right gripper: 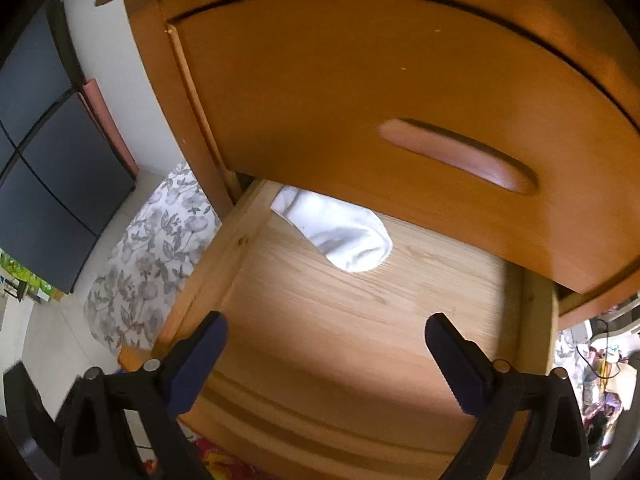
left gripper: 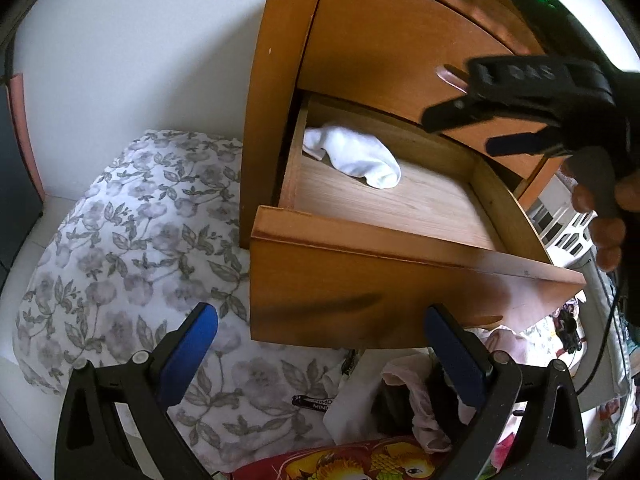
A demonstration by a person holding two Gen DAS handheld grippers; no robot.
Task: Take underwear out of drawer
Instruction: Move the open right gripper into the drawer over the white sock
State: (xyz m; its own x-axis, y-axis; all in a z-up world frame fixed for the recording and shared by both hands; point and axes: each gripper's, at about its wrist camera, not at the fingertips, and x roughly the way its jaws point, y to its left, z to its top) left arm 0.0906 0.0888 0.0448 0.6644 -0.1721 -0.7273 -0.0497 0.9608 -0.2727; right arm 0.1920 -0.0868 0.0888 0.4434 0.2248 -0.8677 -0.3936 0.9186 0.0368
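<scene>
The lower wooden drawer point(left gripper: 360, 292) of a nightstand is pulled out. A crumpled white garment point(left gripper: 352, 156) lies alone at its back left corner, partly under the closed upper drawer. My left gripper point(left gripper: 320, 320) is open and empty, low in front of the drawer's front panel. My right gripper point(left gripper: 466, 130), held by a hand point(left gripper: 600, 216), hovers over the drawer's right side. In the right wrist view my right gripper point(right gripper: 326, 324) is open over the bare drawer floor point(right gripper: 360, 340), with the white garment point(right gripper: 344, 236) ahead of it and apart from its fingers.
The closed upper drawer point(right gripper: 360, 80) with a recessed handle point(right gripper: 460, 156) overhangs the back of the open drawer. A floral pillow point(left gripper: 120, 240) lies to the left on the floor. Loose clothes point(left gripper: 416, 408) and a red patterned cloth point(left gripper: 360, 460) sit below the drawer front.
</scene>
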